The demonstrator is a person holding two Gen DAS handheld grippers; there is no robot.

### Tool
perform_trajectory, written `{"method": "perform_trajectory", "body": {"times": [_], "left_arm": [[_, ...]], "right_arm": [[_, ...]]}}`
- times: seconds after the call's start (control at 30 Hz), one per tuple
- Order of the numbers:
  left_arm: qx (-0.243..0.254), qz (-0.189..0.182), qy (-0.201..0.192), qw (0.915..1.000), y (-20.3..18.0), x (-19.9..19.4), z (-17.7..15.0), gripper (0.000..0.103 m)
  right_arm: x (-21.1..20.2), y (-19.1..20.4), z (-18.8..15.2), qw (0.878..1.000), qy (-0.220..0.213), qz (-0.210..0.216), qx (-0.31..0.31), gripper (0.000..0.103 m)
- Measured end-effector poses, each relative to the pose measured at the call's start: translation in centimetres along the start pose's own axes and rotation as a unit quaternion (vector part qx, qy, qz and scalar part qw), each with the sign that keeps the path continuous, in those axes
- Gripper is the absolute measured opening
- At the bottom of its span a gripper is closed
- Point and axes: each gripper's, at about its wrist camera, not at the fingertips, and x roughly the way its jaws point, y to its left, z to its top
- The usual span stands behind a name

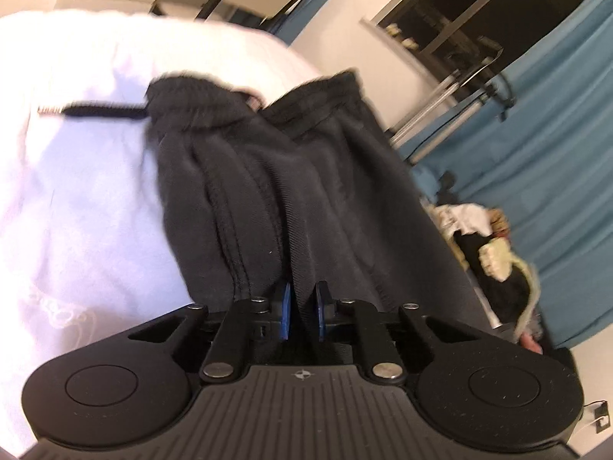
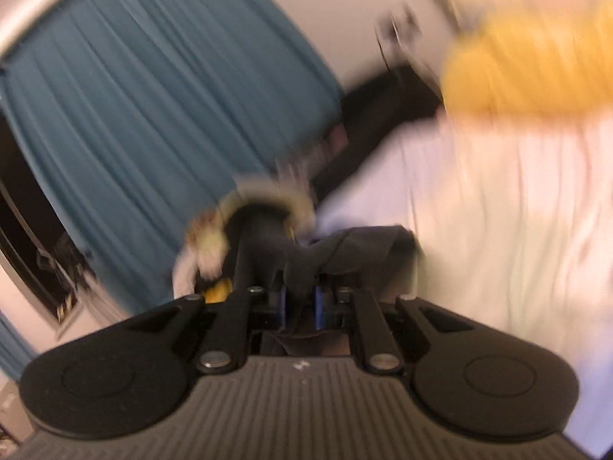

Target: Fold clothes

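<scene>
At the bottom middle of the left wrist view, the left gripper (image 1: 302,312) is pinched tight on a fold of the dark pants (image 1: 268,176). From there the pants run straight up the frame — their long side goes from the blue pads (image 1: 284,308) at the bottom to the waistband (image 1: 199,96) near the upper middle. A black drawstring (image 1: 103,110) sticks out to the left from the waistband. Under the pants lies a white bed sheet (image 1: 76,191), filling the left side of the frame. On the right, low down, sits a pile of other clothes (image 1: 494,257) in front of a blue curtain (image 1: 544,145). I cannot tell if the pile is in a basket.

At the bottom middle of the right wrist view, which is very blurry, the right gripper (image 2: 302,304) is also clamped on dark cloth — likely another part of the same pants (image 2: 345,249). The cloth bunches up just above its pads. To the right is the white sheet (image 2: 498,211), and at the upper right something yellow (image 2: 532,69).

Both grippers seem to hold one end of the pants, with the waistband at the far end, so the next fold would likely bring the held end up toward the waistband.
</scene>
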Motion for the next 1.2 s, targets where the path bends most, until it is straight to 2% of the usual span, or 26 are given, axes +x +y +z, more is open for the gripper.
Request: {"method": "perform_trajectory", "body": {"times": [0.07, 0.13, 0.2, 0.23, 0.3, 0.37, 0.43, 0.47, 0.5, 0.57, 0.63, 0.67, 0.77, 0.87, 0.93, 1.0, 1.03, 1.07, 1.1, 1.17, 1.2], "left_arm": [[-0.007, -0.035, -0.031, 0.9989, -0.2, -1.7, 0.8, 0.009], [-0.025, -0.059, -0.048, 0.9968, 0.3, -2.8, 1.8, 0.008], [-0.036, -0.068, -0.055, 0.9956, 0.9, -3.3, 2.6, 0.009], [-0.042, -0.062, -0.046, 0.9962, 1.2, -3.0, 2.4, 0.009], [-0.055, -0.046, -0.024, 0.9971, 2.0, -2.2, 1.9, 0.009], [-0.085, -0.035, 0.006, 0.9957, 2.8, -1.1, 1.2, 0.009], [-0.094, -0.028, 0.019, 0.995, 3.0, -0.8, 1.0, 0.01], [-0.092, -0.027, 0.019, 0.9952, 2.9, -0.8, 1.1, 0.01], [-0.089, -0.026, 0.02, 0.9955, 2.9, -0.8, 1.2, 0.011], [-0.091, -0.025, 0.022, 0.9953, 2.9, -0.7, 1.2, 0.011], [-0.094, -0.023, 0.025, 0.995, 3.0, -0.6, 1.2, 0.011], [-0.095, -0.023, 0.026, 0.9949, 3.0, -0.5, 1.2, 0.011], [-0.097, -0.021, 0.03, 0.9946, 3.0, -0.5, 1.3, 0.011], [-0.097, -0.021, 0.032, 0.9946, 3.2, -0.3, 1.3, 0.011], [-0.099, -0.021, 0.034, 0.9943, 3.2, -0.1, 1.3, 0.011], [-0.099, -0.021, 0.035, 0.9942, 3.2, 0.1, 1.3, 0.011], [-0.099, -0.022, 0.036, 0.9942, 3.2, 0.2, 1.3, 0.011], [-0.097, -0.023, 0.035, 0.9944, 3.1, 0.2, 1.3, 0.011], [-0.095, -0.025, 0.033, 0.9947, 3.1, 0.1, 1.3, 0.011], [-0.087, -0.043, 0.016, 0.9952, 2.8, -0.5, 1.7, 0.01], [-0.089, -0.061, 0.002, 0.9941, 2.8, -1.1, 1.9, 0.009]], "right_arm": [[-1.8, 0.9, 0.9, 0.998, -0.061, -0.013, -0.025, 0.014], [-2.3, 1.0, 1.4, 0.994, -0.097, -0.037, -0.045, 0.014], [-1.0, 0.2, 1.5, 0.991, -0.094, -0.079, -0.057, 0.017], [0.0, -0.6, 1.2, 0.991, -0.072, -0.103, -0.051, 0.019], [2.0, -2.8, 0.0, 0.987, -0.017, -0.155, -0.02, 0.032], [2.9, -5.2, -1.1, 0.979, 0.033, -0.196, 0.037, 0.035], [2.1, -6.3, -1.6, 0.974, 0.046, -0.207, 0.076, 0.051], [1.6, -6.2, -1.5, 0.975, 0.039, -0.206, 0.077, 0.065], [1.0, -6.0, -1.4, 0.976, 0.032, -0.203, 0.076, 0.074], [0.0, -4.9, -1.7, 0.979, 0.035, -0.187, 0.07, 0.082], [-0.9, -4.5, -2.5, 0.979, 0.056, -0.174, 0.095, 0.083], [-1.4, -4.9, -3.3, 0.974, 0.074, -0.175, 0.122, 0.083], [-2.9, -6.9, -5.4, 0.954, 0.116, -0.185, 0.206, 0.083], [-2.6, -8.9, -5.7, 0.935, 0.125, -0.225, 0.245, 0.083], [-1.6, -9.8, -5.7, 0.929, 0.131, -0.238, 0.252, 0.083], [-0.5, -10.6, -5.9, 0.925, 0.129, -0.227, 0.276, 0.078], [0.1, -11.0, -5.8, 0.926, 0.125, -0.213, 0.286, 0.069], [0.4, -11.0, -5.4, 0.929, 0.125, -0.202, 0.284, 0.041], [0.8, -10.8, -5.0, 0.933, 0.128, -0.202, 0.268, 0.02], [0.6, -9.5, -4.3, 0.947, 0.125, -0.193, 0.224, 0.01], [0.2, -8.7, -3.9, 0.954, 0.117, -0.183, 0.206, 0.01]]}}
